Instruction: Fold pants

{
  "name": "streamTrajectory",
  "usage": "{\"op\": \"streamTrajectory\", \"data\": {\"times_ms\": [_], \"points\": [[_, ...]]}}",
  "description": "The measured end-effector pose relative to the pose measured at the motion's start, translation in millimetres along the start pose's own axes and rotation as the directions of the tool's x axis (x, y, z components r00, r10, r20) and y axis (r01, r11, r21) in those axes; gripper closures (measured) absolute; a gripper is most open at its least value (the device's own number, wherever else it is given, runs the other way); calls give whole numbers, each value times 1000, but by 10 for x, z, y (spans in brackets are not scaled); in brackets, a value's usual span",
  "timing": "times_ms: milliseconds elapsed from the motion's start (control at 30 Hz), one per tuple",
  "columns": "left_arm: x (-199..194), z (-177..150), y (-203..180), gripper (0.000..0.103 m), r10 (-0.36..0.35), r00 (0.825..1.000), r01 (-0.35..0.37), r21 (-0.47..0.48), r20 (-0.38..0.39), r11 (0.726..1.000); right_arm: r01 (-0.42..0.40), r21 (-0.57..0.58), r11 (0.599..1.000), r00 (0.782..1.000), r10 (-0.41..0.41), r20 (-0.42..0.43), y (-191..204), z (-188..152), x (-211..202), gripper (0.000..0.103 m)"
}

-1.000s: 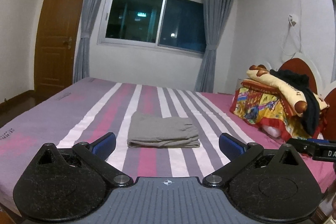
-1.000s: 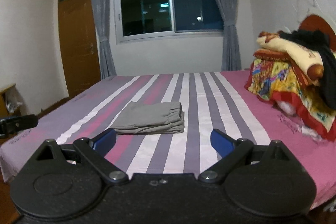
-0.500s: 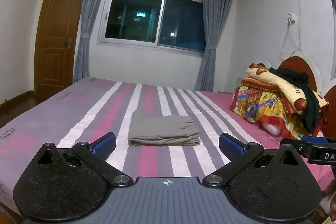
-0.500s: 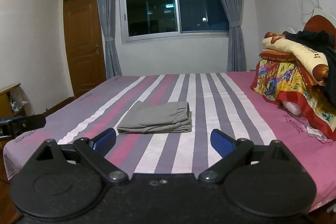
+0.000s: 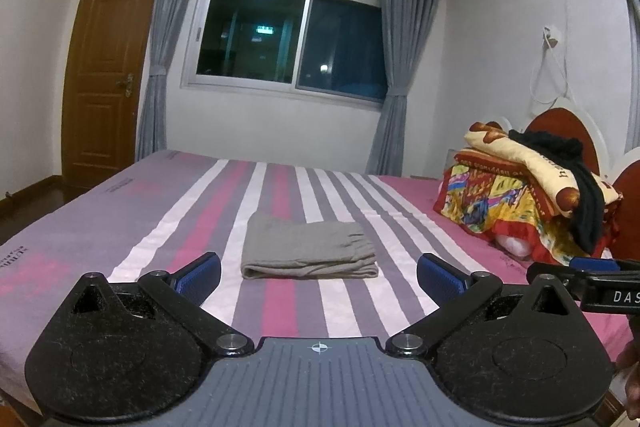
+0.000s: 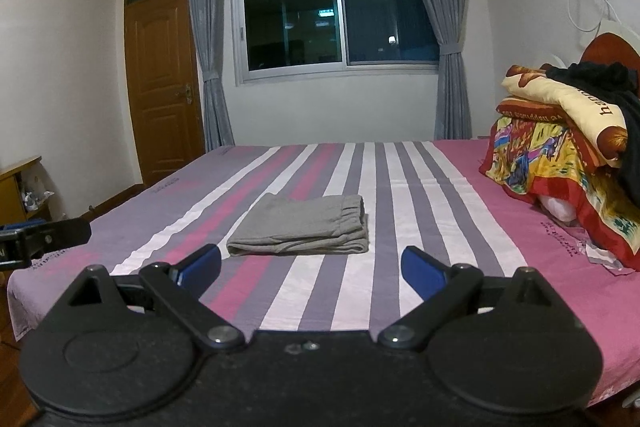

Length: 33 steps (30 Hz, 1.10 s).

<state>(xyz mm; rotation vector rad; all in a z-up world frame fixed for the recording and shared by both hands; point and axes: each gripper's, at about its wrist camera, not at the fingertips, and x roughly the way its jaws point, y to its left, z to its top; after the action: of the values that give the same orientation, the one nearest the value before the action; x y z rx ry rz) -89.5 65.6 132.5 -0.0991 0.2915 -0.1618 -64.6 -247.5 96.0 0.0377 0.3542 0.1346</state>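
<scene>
Both claws stand with fingers spread wide apart, holding nothing: left claw (image 5: 318,273), right claw (image 6: 311,265). Each is held above the near edge of the bed (image 5: 168,211), clear of the fabric. Striped bedding in purple, white and pink covers the bed. A pile of colourful blankets (image 5: 520,195) lies at 2 o'clock. The pants (image 5: 308,247), grey and folded into a flat rectangle, lie mid-bed at 12 o'clock from each claw, beyond the fingertips and apart from them.

pants (image 5: 308,247): grey | bedsheet (image 5: 192,215): pink-purple-white stripes | claw pads (image 5: 200,273): blue | door (image 5: 106,75): brown
</scene>
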Motion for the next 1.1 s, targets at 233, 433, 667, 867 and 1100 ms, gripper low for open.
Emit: {"op": "streamTrajectory", "data": {"times_ms": [233, 433, 667, 867, 1100], "points": [[-11, -8, -23, 0, -3, 1000, 3, 14, 2, 1000, -4, -6, 1000, 1000, 4, -4, -41, 6, 8, 7], [-32, -12, -43, 0, -9, 1000, 9, 22, 7, 1000, -5, -7, 1000, 1000, 5, -3, -40, 9, 5, 7], [-49, -18, -43, 0, -10, 1000, 9, 22, 12, 1000, -4, -7, 1000, 1000, 4, -3, -37, 7, 3, 7], [-58, -22, -41, 0, -10, 1000, 10, 26, 13, 1000, -5, -7, 1000, 1000, 5, -4, -32, 5, 4, 7], [-68, -27, -41, 0, -10, 1000, 9, 31, 14, 999, -7, -7, 1000, 1000, 7, -4, -27, 12, 8, 7]]}}
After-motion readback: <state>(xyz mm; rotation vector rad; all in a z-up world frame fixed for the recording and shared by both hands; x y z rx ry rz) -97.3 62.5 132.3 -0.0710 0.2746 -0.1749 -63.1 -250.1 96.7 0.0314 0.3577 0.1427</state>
